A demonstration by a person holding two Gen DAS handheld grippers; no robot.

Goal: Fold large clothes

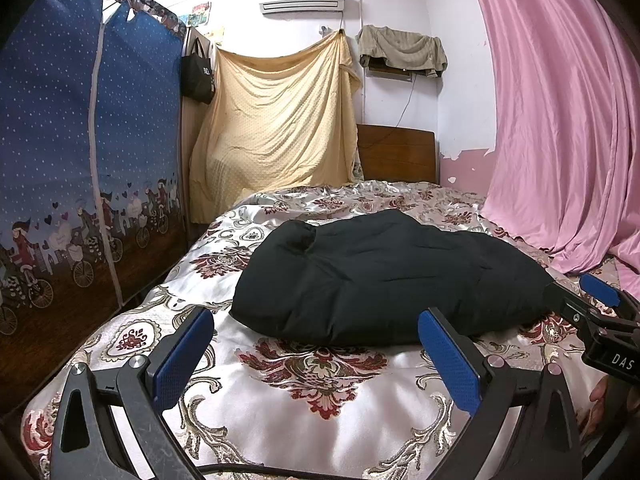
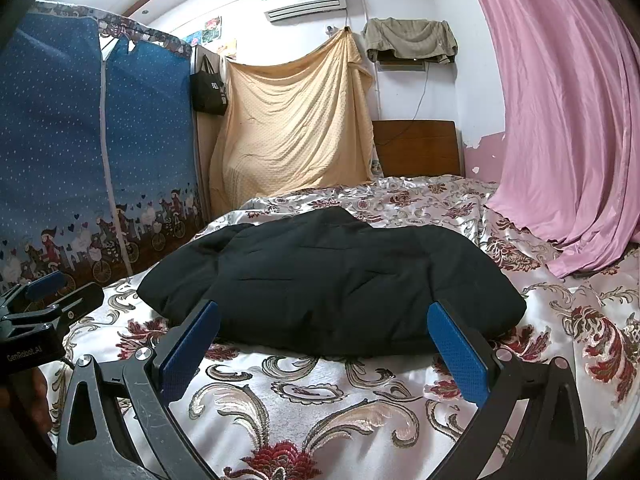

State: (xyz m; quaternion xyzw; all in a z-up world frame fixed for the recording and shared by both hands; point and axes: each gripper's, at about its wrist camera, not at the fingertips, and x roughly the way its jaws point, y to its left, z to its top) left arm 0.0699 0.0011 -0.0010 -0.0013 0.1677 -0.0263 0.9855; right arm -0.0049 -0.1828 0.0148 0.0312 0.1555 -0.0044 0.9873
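A black padded jacket (image 1: 384,276) lies folded into a thick bundle on the floral satin bedspread (image 1: 320,396); it also fills the middle of the right wrist view as a black padded jacket (image 2: 332,284). My left gripper (image 1: 316,328) hovers just in front of the bundle's near edge, open, with nothing between its blue pads (image 1: 184,356). My right gripper (image 2: 324,320) is also open, its blue pads (image 2: 456,348) straddling the bundle's near edge without holding it. Each gripper shows at the edge of the other's view: the right gripper (image 1: 592,304) and the left gripper (image 2: 44,296).
A blue fabric wardrobe (image 1: 80,160) stands along the bed's left side. A pink curtain (image 1: 568,120) hangs at the right and drapes onto the bed. A yellow sheet (image 1: 276,120) and a wooden headboard (image 1: 396,152) are at the far end.
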